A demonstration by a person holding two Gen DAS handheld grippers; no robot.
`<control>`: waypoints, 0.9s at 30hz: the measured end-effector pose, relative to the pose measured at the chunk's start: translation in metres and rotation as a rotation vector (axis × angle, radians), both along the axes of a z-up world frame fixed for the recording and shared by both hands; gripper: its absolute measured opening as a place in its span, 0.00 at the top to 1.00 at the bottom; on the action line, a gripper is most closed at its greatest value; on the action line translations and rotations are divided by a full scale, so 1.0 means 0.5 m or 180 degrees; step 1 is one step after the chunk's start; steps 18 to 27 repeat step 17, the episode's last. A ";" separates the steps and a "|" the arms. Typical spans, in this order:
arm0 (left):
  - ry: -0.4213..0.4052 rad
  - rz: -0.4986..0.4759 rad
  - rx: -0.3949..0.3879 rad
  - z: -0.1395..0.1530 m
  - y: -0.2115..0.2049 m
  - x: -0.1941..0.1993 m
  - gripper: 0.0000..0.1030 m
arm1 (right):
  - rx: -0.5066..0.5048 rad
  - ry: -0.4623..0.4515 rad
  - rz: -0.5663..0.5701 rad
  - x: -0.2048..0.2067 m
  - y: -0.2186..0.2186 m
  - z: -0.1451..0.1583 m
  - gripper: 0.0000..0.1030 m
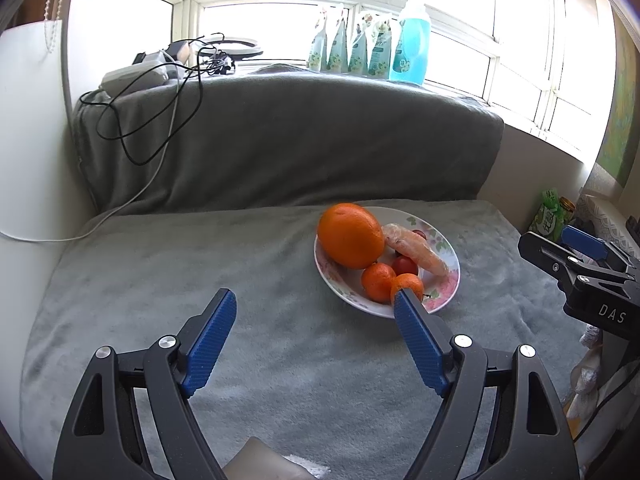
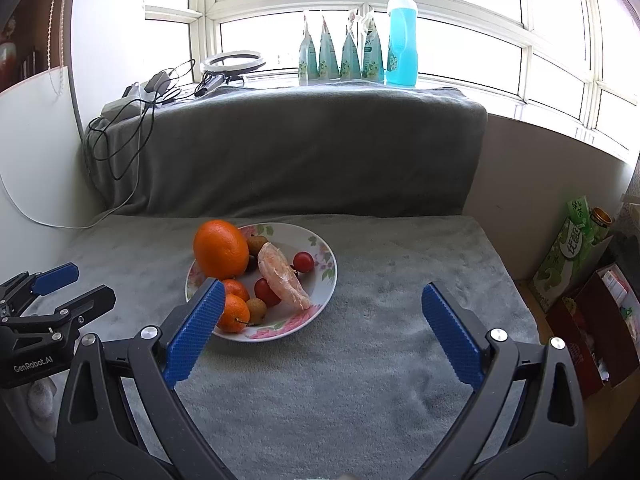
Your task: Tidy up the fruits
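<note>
A flowered white plate [image 1: 448, 280] [image 2: 320, 280] sits on the grey blanket and holds a large orange [image 1: 350, 235] [image 2: 220, 249], two small mandarins [image 1: 378, 281] [image 2: 235, 312], cherry tomatoes [image 2: 303, 261], brownish longans [image 2: 256, 305] and a peeled pomelo wedge [image 1: 416, 250] [image 2: 282, 276]. My left gripper [image 1: 314, 300] hovers open, left of and nearer than the plate, nothing between its fingers. My right gripper [image 2: 320, 292] is open too, empty, above the plate's near right side. In each wrist view the other gripper shows at the frame edge.
A blanket-covered backrest [image 2: 280, 152] rises behind the plate, with cables [image 1: 132, 120] draped over its left end. Refill pouches and a blue bottle [image 2: 402, 40] line the windowsill. Cartons and a can [image 2: 576, 248] stand beyond the blanket's right edge.
</note>
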State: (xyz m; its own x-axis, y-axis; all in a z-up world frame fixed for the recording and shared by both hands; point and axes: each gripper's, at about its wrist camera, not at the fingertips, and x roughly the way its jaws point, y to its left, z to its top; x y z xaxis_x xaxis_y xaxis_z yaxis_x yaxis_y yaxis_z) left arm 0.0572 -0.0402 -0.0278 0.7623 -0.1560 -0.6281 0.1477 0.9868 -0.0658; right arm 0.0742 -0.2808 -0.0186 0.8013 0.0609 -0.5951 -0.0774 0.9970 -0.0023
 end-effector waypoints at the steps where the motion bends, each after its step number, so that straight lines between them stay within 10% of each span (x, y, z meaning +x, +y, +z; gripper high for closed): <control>1: 0.0003 0.0001 0.0002 -0.001 -0.001 0.000 0.21 | -0.0003 0.0003 -0.0002 0.000 0.000 -0.001 0.03; 27: -0.0065 -0.0008 0.0015 -0.001 -0.008 -0.008 0.21 | 0.0021 0.0035 -0.0009 0.001 0.000 -0.009 0.02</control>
